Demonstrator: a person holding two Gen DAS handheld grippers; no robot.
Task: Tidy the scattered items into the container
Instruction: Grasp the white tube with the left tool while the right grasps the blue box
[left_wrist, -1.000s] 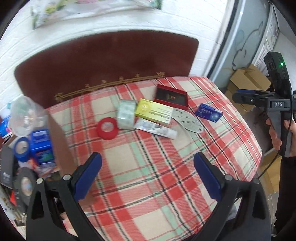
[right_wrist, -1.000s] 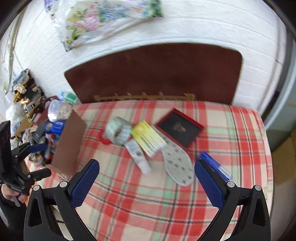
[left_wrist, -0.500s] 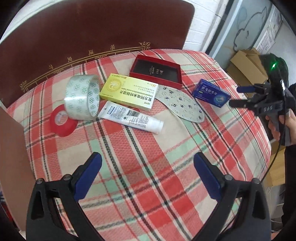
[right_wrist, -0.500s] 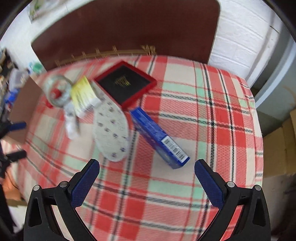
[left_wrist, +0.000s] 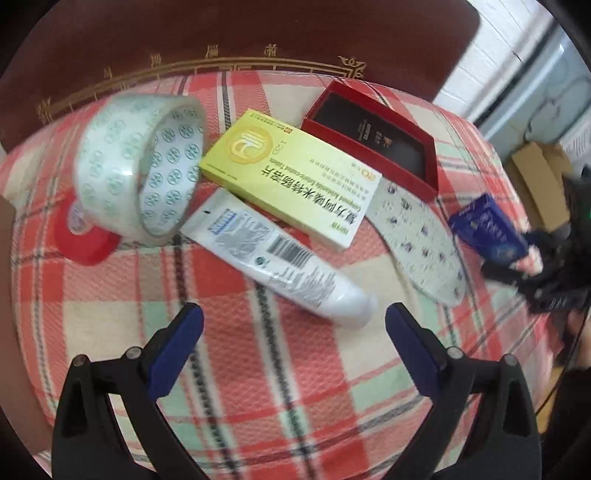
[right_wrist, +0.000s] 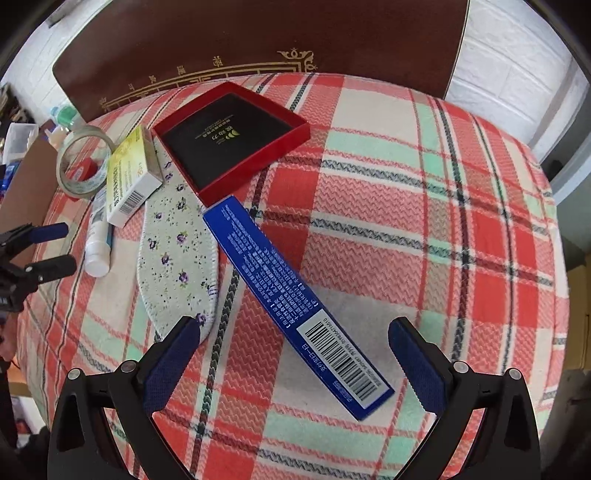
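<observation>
On the plaid surface (right_wrist: 406, 206), the blue box (right_wrist: 291, 302) runs eleven to five (barcode end nearest), between the right gripper (right_wrist: 295, 354) jaws, spread wide; left gripper (left_wrist: 293, 332) likewise.

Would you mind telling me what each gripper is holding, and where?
Nothing: left gripper open above the white tube, right gripper open around the blue box.
</observation>
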